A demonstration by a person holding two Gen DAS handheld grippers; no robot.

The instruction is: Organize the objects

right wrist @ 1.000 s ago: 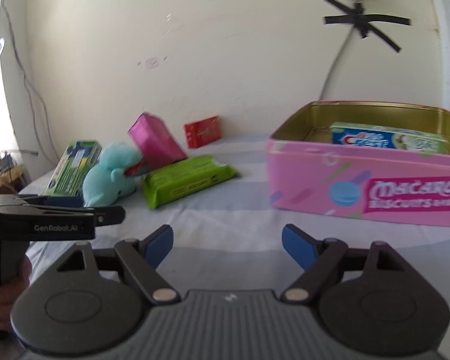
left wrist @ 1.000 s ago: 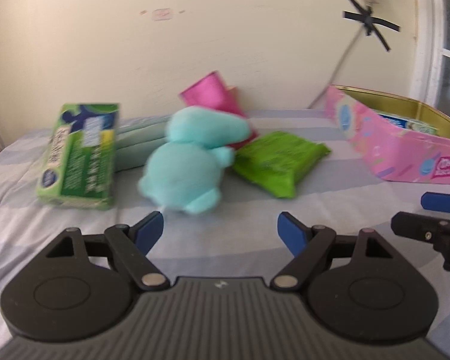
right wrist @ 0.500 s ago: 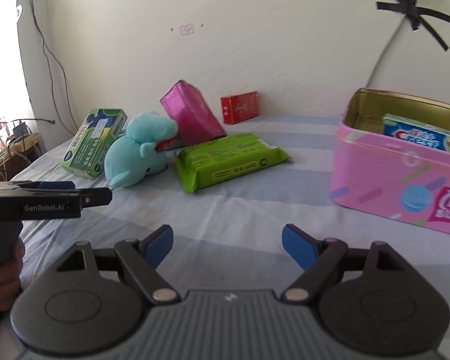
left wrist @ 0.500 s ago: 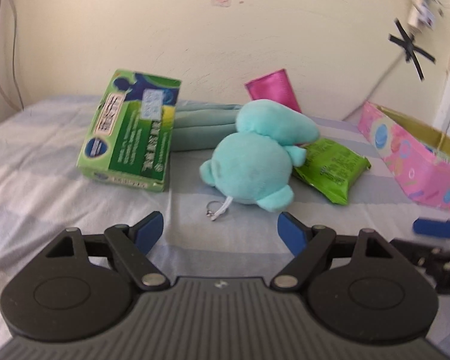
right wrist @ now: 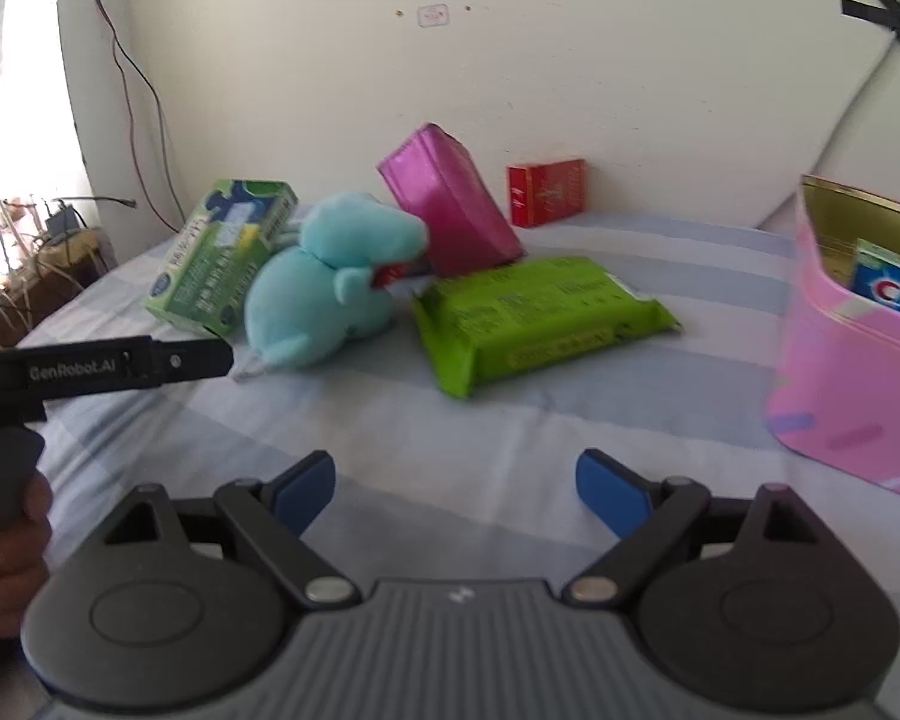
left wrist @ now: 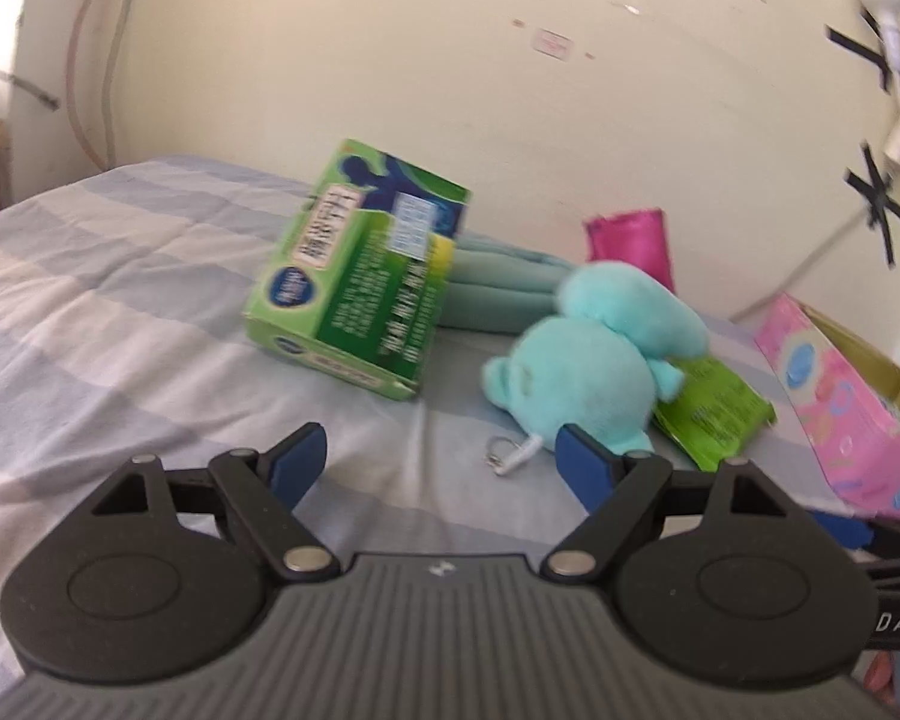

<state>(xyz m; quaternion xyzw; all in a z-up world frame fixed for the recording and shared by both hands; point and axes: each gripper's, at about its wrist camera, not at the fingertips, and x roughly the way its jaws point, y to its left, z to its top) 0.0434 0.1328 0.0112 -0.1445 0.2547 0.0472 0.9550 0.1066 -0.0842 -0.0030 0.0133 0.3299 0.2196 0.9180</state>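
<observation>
The pink tin [right wrist: 858,396] is cut off at the frame edge. The plush toy [left wrist: 588,372] (snout rightward) lies beyond the left hand-held gripper [left wrist: 444,459]; both it and the right hand-held gripper [right wrist: 456,480] are spread wide, empty.

Black gripper [left wrist: 438,462], blue pads [right wrist: 303,489], silver screws

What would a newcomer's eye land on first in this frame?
Probably the turquoise plush toy lying mid-bed between the green carton and the lime-green wipes pack. Next, the pink biscuit tin at right, open, with a toothpaste box inside. Both the left gripper and right gripper are open and empty.
</observation>
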